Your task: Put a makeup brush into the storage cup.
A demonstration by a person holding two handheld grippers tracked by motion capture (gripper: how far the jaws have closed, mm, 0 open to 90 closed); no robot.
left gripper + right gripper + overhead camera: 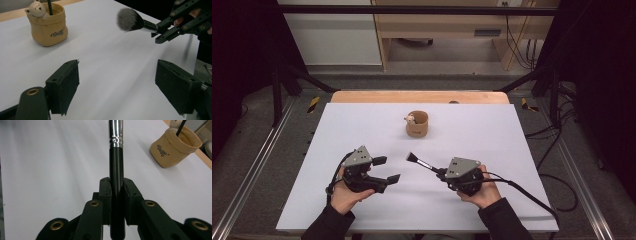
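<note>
White tabletop (362, 200), wooden edge strip (362, 97), pale cabinet (332, 35) and floor cables (557, 150) beyond

One brush (418, 161), one cup (417, 124), two grippers (384, 169)

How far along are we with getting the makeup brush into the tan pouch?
Done: the right hand-held gripper is clamped on the makeup brush by its black handle, bristles lifted off the white table. In hand: the brush points toward the tan pouch, which already holds a thin dark stick. The left hand-held gripper is open and empty. Left: carrying the brush over and dropping it in.
</note>
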